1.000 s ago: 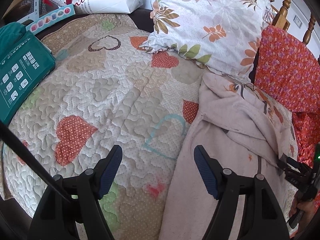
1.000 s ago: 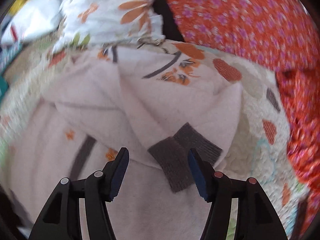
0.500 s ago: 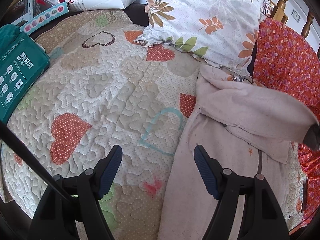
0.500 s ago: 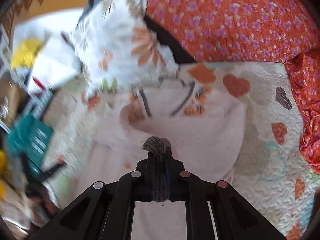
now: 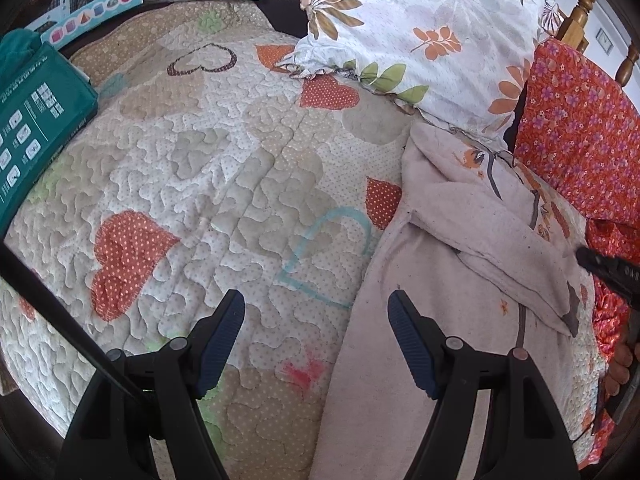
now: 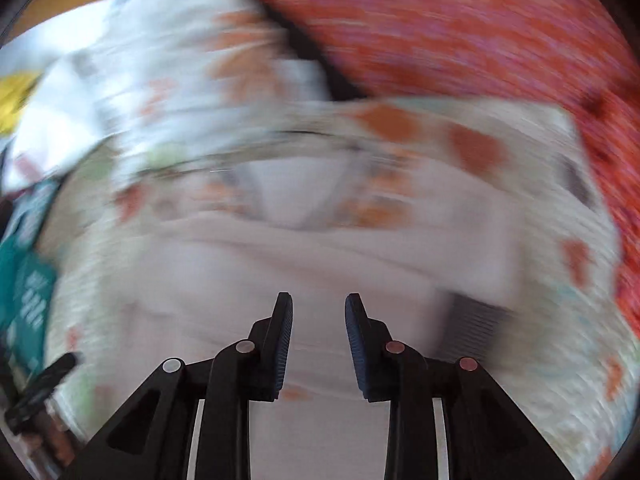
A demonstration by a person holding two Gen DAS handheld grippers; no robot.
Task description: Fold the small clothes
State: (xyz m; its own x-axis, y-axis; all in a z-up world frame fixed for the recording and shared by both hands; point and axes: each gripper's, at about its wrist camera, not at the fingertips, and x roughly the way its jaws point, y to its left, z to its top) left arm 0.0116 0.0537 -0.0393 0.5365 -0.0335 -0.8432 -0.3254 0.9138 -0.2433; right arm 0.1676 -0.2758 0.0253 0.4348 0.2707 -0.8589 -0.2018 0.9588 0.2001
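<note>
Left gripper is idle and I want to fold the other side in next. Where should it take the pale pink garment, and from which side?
Judging by the left wrist view, grip the pale pink garment at its long free edge along the quilt, just ahead of the open left gripper. Come from the quilt side, low: that edge lies flat, single-layered and unobstructed.

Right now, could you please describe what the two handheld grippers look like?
Both the left gripper and the right gripper have black plastic frames with triangular cut-outs, round metal pivot pins, and two fingers tipped with ribbed dark-blue pads. A black cable crosses the left wrist view.
</note>
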